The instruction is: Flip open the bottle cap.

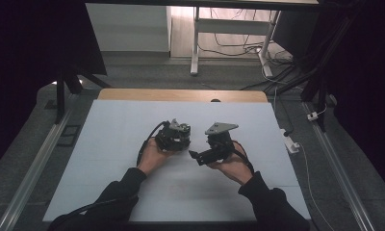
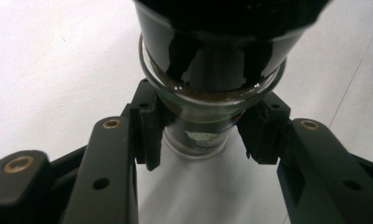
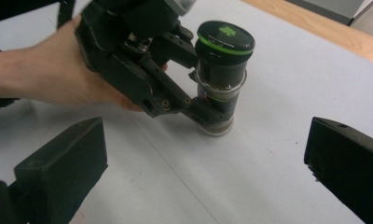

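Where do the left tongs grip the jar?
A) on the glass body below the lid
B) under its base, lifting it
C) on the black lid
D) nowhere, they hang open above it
A: in the right gripper view the left tongs close on the glass body of the jar below its black lid, and the jar's base rests on the table.

Left tongs clamped, right tongs agape.

Table: white top, wooden far edge.
Floor: grey, cables at upper right.
Upper left: dark, perhaps a curtain.
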